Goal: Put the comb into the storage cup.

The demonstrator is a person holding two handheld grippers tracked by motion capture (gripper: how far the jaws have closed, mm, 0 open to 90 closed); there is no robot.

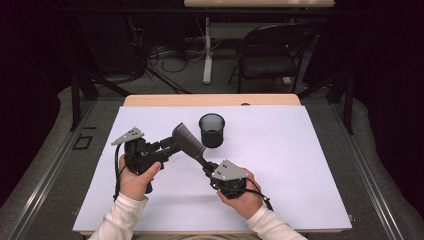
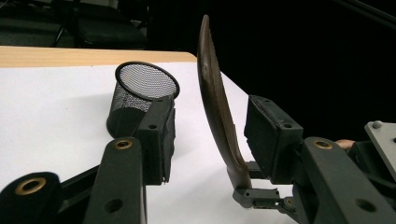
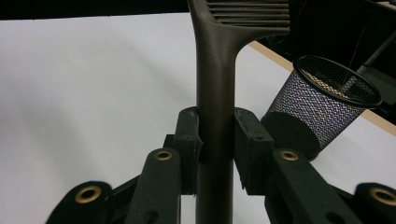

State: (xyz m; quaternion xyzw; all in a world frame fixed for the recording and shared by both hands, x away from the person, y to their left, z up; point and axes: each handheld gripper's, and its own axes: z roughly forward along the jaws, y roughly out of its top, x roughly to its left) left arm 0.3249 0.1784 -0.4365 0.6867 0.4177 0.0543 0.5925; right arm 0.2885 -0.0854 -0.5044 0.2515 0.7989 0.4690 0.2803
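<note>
I have a dark brown slotted spatula point(image 1: 189, 141) lifted off the white-covered table point(image 1: 300, 165), its handle clamped between the fingers of my right gripper point(image 3: 215, 140) and its broad head reaching up and left into the gap of my left gripper point(image 2: 208, 135), whose fingers stand apart on either side of the blade without pressing on it. Just behind the head stands a black mesh cup point(image 1: 212, 130), upright on the table and near its far edge. What worries me is the handover: if I let the right fingers part before the left ones have closed, the spatula drops onto the table, and its head could strike the cup's rim and tip it. The blade is thin and curved, so a left grip on it could seat badly and let it twist or slide. Swinging the head toward the cup at this slant could also knock the cup over, light as it looks. The right gripper view shows me the handle squarely pinched and the slots in the head, which the high view is too small to settle. The left gripper view gives the blade edge-on, with daylight on both sides of it. The high view alone lays out both hands, the cup and the spatula's slant together.
</note>
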